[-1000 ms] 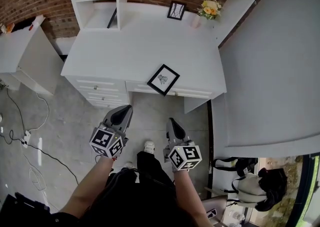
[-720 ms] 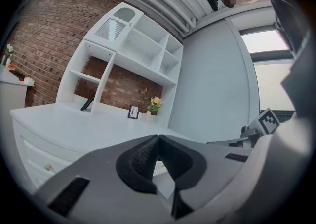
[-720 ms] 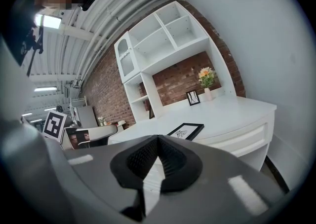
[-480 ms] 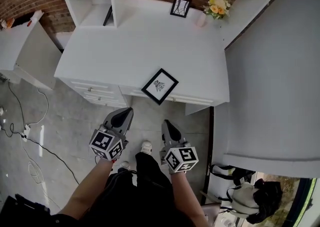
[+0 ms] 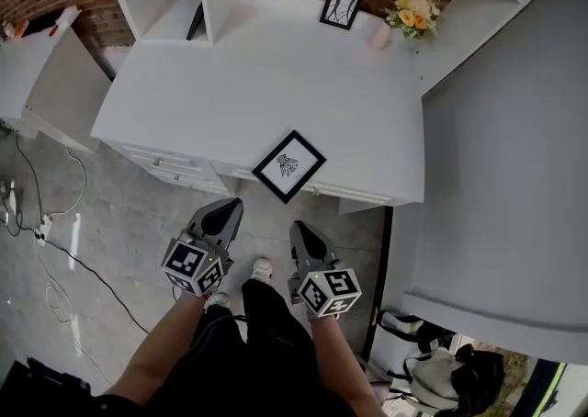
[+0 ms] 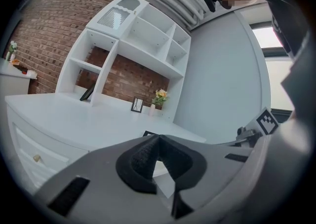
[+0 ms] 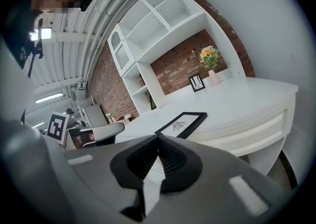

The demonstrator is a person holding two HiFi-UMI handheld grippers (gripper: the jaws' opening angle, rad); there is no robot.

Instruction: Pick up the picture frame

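Both closed on nothing: left gripper (image 5: pixel 230 205) and right gripper (image 5: pixel 299 225) hover lower centre, below picture frame (image 5: pixel 288 165) at desk (image 5: pixel 276 66) edge.

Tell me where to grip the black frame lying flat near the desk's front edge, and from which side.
Grip the picture frame by its near corner, coming in level from the front of the desk. It lies flat, turned diamond-wise, that corner at or just over the edge, so the right tongs could likely close above and below the border.

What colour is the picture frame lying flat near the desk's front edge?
Black; the picture frame shows best in the head view.
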